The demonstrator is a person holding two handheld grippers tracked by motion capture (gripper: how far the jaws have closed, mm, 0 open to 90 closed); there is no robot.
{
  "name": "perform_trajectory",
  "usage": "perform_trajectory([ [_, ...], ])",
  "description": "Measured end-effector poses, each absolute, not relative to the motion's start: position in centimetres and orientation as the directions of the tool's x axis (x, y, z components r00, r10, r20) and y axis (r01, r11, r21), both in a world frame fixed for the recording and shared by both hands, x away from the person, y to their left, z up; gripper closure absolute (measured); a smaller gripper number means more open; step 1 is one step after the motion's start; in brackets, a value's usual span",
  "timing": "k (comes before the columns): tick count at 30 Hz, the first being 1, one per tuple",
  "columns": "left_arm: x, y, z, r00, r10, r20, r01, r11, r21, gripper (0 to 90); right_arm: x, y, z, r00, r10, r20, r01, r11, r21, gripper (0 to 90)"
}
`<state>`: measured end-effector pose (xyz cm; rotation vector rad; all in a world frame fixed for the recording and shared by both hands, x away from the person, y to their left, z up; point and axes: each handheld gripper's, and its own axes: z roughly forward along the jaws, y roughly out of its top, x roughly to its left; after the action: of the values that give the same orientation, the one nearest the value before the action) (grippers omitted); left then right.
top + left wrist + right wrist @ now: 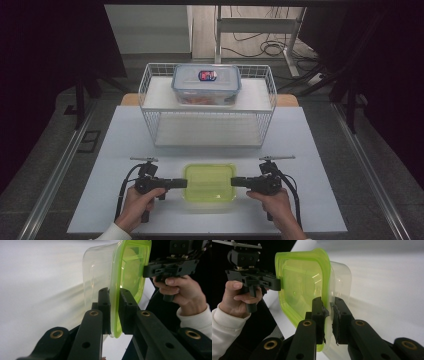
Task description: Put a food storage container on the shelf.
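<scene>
A clear plastic container with a lime-green lid lies on the white table top near its front edge, between both grippers. My left gripper comes in from the left and is shut on the lid's left rim; in the left gripper view its jaws pinch the green edge of the container. From the right, my right gripper is shut on the opposite rim, its jaws clamping the container. Each gripper view also shows the other gripper on the far rim.
A white wire rack with two shelves stands behind the container at mid table. On its upper shelf sits a clear box with a blue-rimmed lid. White table top spreads to both sides. Cables lie on the floor beyond.
</scene>
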<state>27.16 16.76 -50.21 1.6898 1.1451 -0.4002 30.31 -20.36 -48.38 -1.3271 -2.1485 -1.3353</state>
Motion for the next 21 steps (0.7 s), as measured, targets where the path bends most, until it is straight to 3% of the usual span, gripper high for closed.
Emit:
perform_trajectory([
  [4,26.7,16.9,-49.0,0.526,0.507,-0.683,0.807,-0.044,0.589,81.3,29.8,-19.9,-47.1,-0.593,0.564,0.575,0.771,0.192,0.607,80.0],
  [21,25.6,17.3,-45.6,0.592,0.486,-0.643,0.746,-0.028,0.666,81.3,28.7,-19.7,-43.1,-0.686,0.537,0.491,0.663,0.183,0.726,80.2],
])
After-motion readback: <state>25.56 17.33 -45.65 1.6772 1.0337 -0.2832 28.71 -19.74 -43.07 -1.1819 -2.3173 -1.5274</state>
